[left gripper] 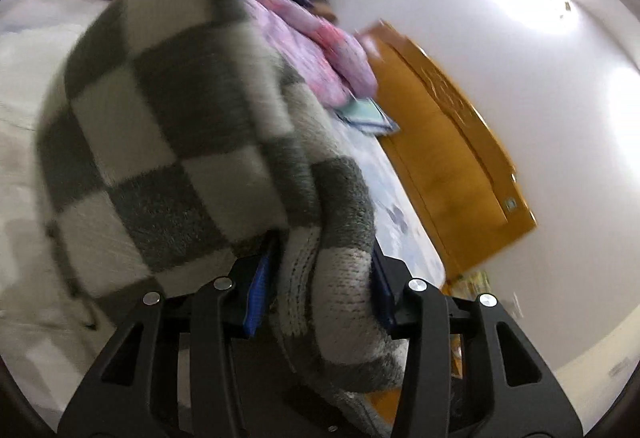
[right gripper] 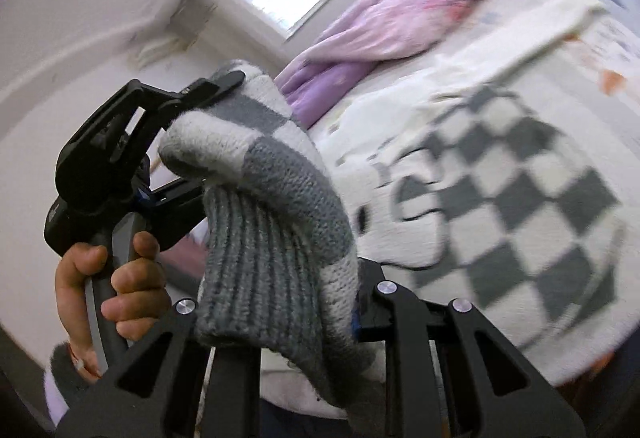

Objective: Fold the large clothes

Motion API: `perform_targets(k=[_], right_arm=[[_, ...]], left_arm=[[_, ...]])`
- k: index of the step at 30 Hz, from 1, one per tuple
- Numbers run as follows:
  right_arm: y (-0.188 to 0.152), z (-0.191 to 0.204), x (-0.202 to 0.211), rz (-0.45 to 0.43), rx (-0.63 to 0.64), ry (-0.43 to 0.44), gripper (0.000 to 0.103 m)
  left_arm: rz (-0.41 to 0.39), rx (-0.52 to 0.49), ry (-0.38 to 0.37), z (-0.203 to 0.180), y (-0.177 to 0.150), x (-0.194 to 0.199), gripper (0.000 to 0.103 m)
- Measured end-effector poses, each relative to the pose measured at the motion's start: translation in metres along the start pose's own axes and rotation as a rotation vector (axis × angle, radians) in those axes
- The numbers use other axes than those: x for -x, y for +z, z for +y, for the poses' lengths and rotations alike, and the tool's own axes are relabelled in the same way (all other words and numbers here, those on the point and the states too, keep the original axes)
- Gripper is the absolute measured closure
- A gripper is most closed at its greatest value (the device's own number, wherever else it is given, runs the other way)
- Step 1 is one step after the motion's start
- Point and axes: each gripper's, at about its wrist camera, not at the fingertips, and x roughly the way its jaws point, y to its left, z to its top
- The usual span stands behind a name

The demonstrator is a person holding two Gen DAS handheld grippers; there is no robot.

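sweater (left gripper: 168, 126): fuzzy knit, ribbed hem | left tool (left gripper: 320, 290): matt black plastic | headboard (left gripper: 452, 166): glossy wood

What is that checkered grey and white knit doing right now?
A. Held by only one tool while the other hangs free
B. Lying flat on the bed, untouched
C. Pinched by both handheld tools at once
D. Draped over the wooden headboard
C: the checkered sweater is clamped in the right gripper, and the left gripper also has knit bunched between its fingers.
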Motion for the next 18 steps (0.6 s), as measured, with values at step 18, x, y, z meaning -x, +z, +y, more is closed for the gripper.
perform_targets(k=[18], right_arm=[[0.003, -0.124, 0.001, 0.103, -0.320, -0.211, 0.081]], left_arm=[[0.103, 0.051, 0.188, 0.077, -0.052, -0.031, 0.059]])
